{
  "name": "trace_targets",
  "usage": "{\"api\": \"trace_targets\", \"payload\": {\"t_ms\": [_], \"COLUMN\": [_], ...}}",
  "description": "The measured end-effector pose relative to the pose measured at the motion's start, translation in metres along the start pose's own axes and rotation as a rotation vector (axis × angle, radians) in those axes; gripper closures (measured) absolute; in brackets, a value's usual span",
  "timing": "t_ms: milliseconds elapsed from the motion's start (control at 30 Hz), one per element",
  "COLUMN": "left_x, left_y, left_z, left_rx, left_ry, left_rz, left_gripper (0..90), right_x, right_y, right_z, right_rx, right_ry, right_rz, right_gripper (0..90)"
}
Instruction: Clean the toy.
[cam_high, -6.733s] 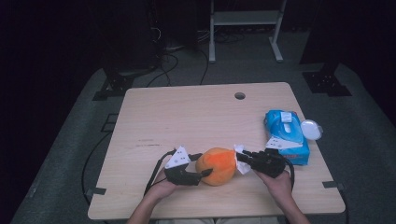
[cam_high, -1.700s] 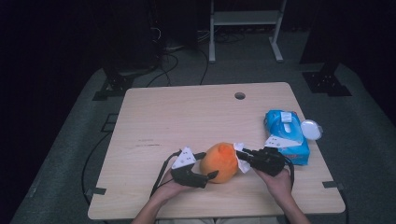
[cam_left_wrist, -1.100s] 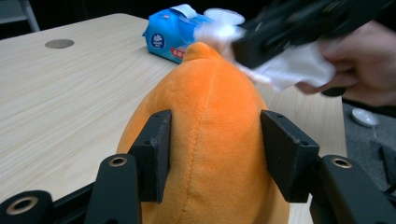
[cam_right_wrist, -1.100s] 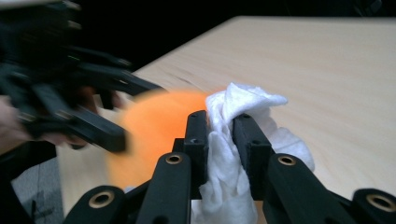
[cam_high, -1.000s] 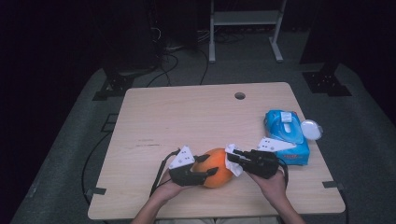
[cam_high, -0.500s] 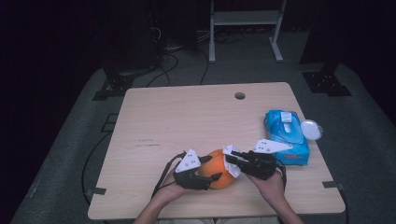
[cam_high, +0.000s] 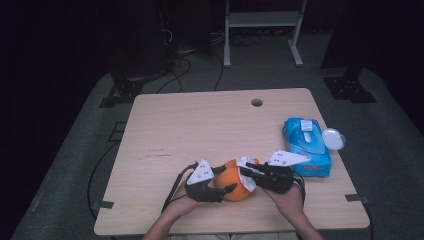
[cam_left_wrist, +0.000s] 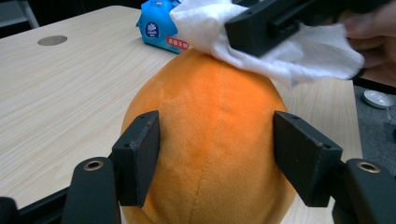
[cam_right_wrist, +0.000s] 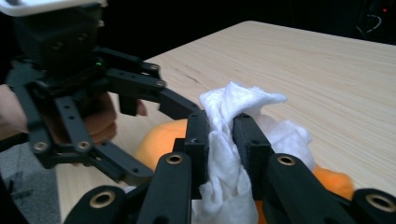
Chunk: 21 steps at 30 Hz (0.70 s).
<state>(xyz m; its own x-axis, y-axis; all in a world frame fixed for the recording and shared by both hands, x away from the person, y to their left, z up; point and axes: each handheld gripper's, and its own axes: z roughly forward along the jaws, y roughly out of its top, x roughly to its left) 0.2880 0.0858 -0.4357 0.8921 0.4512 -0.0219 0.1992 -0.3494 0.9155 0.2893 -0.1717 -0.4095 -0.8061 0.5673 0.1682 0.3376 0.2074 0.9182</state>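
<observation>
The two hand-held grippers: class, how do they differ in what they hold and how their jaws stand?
The left hand-held gripper has its jaws wide on either side of the orange plush ball; the right hand-held gripper has its jaws pinched shut on a white wipe. The left steadies the ball from the side; the right presses the wipe on its top. Both are black and two-jawed.

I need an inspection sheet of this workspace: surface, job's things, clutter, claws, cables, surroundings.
Surface: wooden table, hole near far edge.
Job's things: orange plush ball; white wipe on its top.
Clutter: blue wipes pack; white lid beside it.
Claws: left claw around ball, jaws just moving, contact unclear; right claw shut on wipe.
Cables: one trails from left claw; more on floor.
Surroundings: dark room, grey floor, white stand behind.
</observation>
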Motion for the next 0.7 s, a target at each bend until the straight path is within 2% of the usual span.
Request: {"api": "trace_targets", "payload": {"t_ms": [67, 133, 200, 233, 300, 367, 433, 500, 533, 600, 700], "left_x": [0.000, 0.001, 0.000, -0.001, 0.000, 0.001, 0.003, 0.008, 0.011, 0.013, 0.007], "left_y": [-0.001, -0.001, -0.001, -0.001, -0.001, -0.001, -0.001, 0.001, 0.000, -0.003, -0.009], "left_z": [0.000, 0.000, 0.001, 0.002, 0.002, 0.001, -0.002, -0.005, -0.006, -0.004, 0.006], "left_rx": [-0.007, -0.012, -0.014, -0.012, -0.011, -0.007, -0.013, -0.027, -0.027, -0.026, 0.012], "left_ry": [-0.004, -0.007, -0.010, -0.007, -0.005, -0.009, -0.016, 0.003, 0.007, -0.007, -0.032], "left_rz": [0.001, 0.000, 0.002, 0.003, 0.000, 0.001, 0.008, -0.018, -0.029, -0.046, -0.006], "left_gripper": [34.3, 34.3, 34.3, 34.2, 34.1, 33.6, 30.3, 22.7, 18.5, 16.8, 16.9], "right_x": [-0.009, -0.021, -0.028, -0.026, -0.016, -0.001, 0.004, -0.003, -0.008, -0.018, -0.027], "right_y": [-0.002, -0.007, -0.010, -0.010, -0.007, -0.002, 0.000, -0.002, -0.005, -0.008, -0.009], "right_z": [-0.003, -0.008, -0.012, -0.012, -0.008, -0.002, 0.001, 0.000, -0.002, -0.007, -0.011], "right_rx": [-0.008, -0.003, -0.013, -0.007, -0.014, -0.010, 0.005, 0.001, -0.001, -0.012, -0.030], "right_ry": [-0.021, -0.068, -0.073, -0.076, -0.041, 0.002, -0.003, -0.005, -0.020, -0.043, -0.046], "right_rz": [0.036, 0.061, 0.106, 0.095, 0.079, 0.027, -0.007, 0.018, 0.034, 0.066, 0.122], "right_gripper": [76.3, 76.2, 76.3, 76.3, 76.2, 75.9, 75.9, 76.1, 76.2, 76.1, 76.1]}}
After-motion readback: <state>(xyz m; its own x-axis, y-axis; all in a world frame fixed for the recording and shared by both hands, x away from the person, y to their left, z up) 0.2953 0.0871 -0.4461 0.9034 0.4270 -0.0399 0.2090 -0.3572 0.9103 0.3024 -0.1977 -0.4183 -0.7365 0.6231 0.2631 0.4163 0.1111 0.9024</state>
